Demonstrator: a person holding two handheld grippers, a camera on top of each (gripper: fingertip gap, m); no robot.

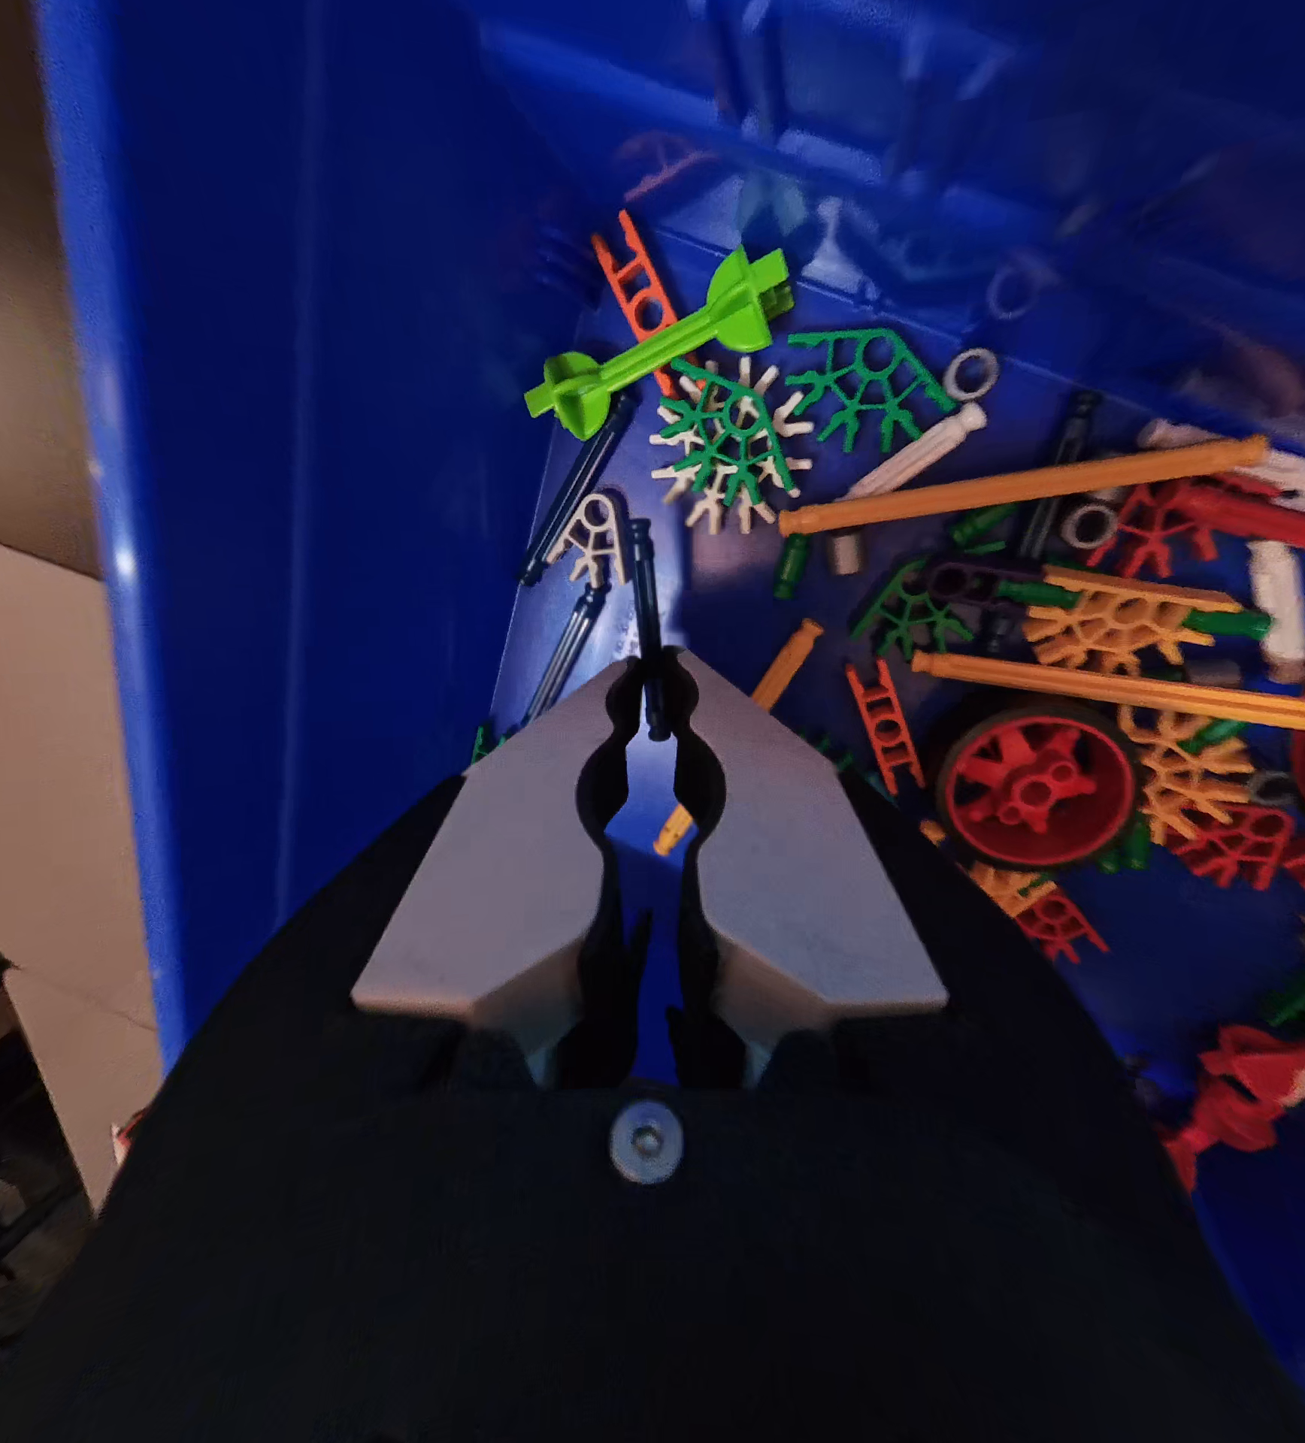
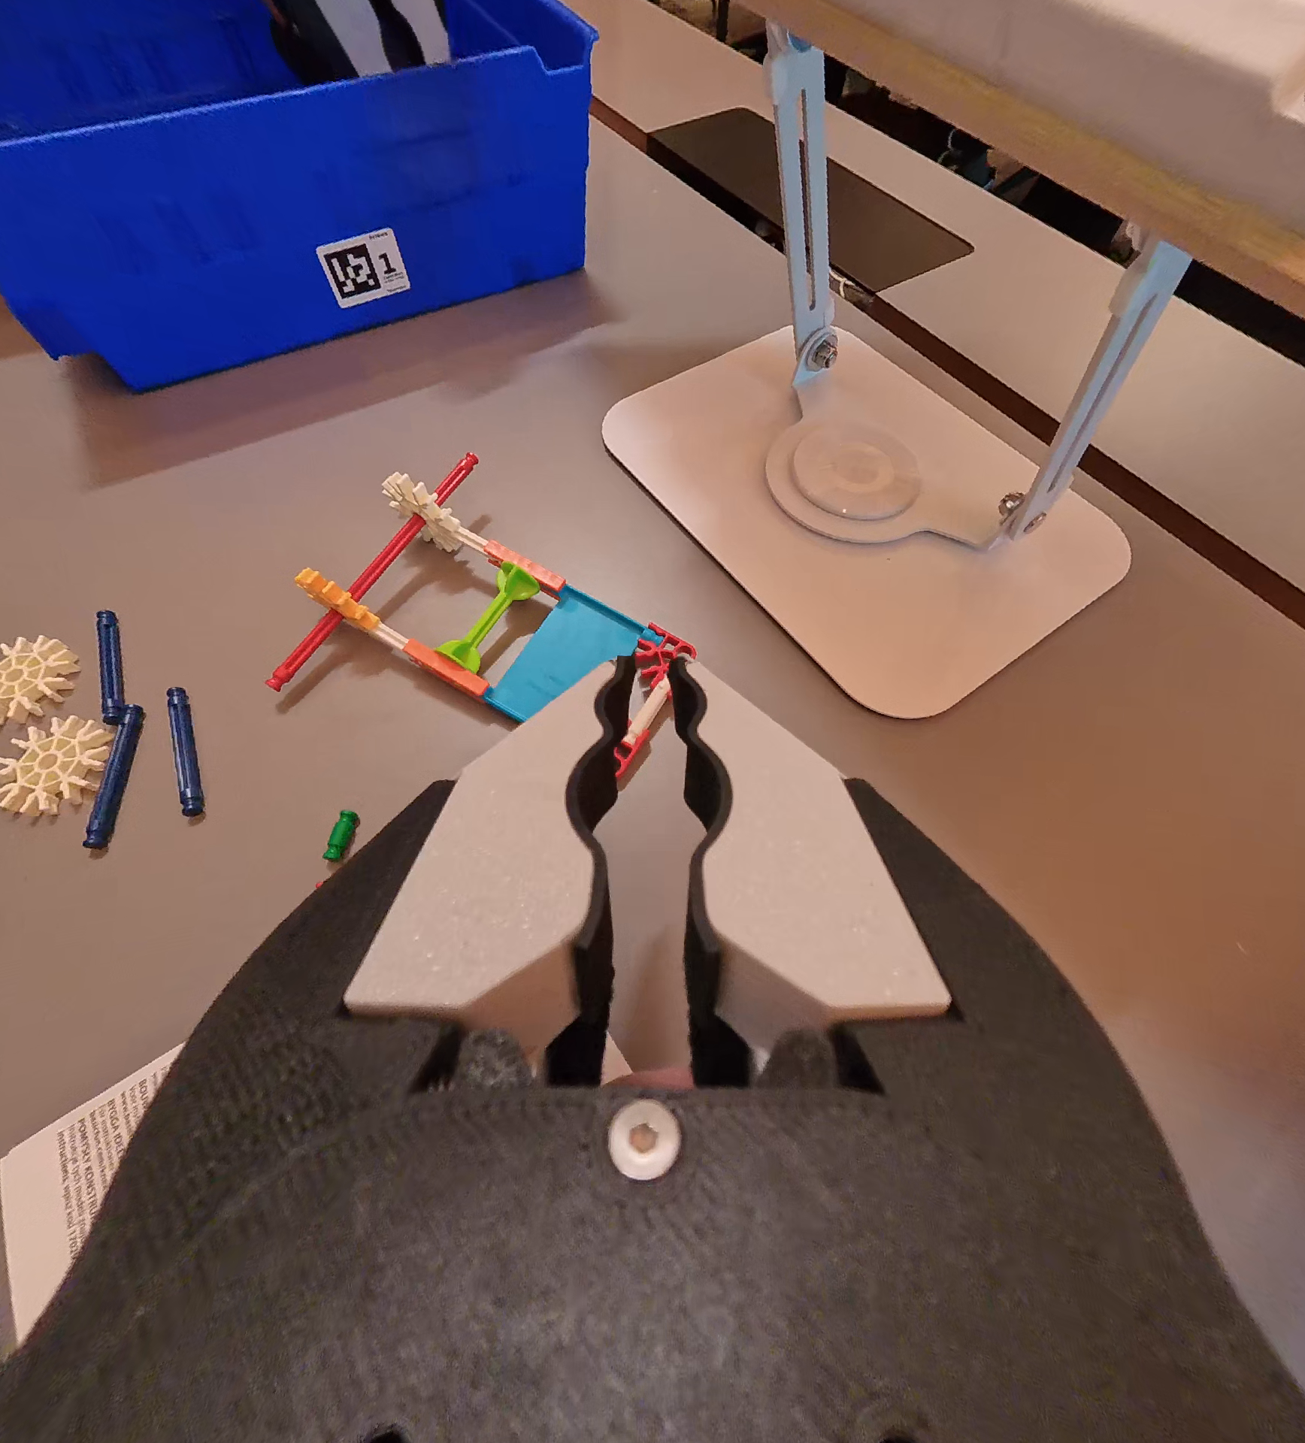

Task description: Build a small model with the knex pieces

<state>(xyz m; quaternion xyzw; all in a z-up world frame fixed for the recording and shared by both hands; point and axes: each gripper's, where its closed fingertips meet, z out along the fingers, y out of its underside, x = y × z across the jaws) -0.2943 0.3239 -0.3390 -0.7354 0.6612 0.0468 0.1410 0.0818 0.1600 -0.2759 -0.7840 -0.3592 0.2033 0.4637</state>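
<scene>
The left gripper point(image 1: 653, 675) is clenched on a dark blue rod point(image 1: 648, 625) inside the blue bin point(image 1: 282, 468), beside its wall. The right gripper point(image 2: 649, 671) is clamped on the red connector point(image 2: 665, 644) of the toy frame point(image 2: 477, 617), which lies on the table point(image 2: 1102, 859) near the bin.

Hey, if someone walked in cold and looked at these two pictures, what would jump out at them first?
Probably the blue bin in the left wrist view, its floor strewn with bright construction-toy pieces, where the left claw pinches a dark blue rod. In the right wrist view, a half-built colourful toy frame lies on the grey table, and the right claw closes around its red corner connector.
</scene>
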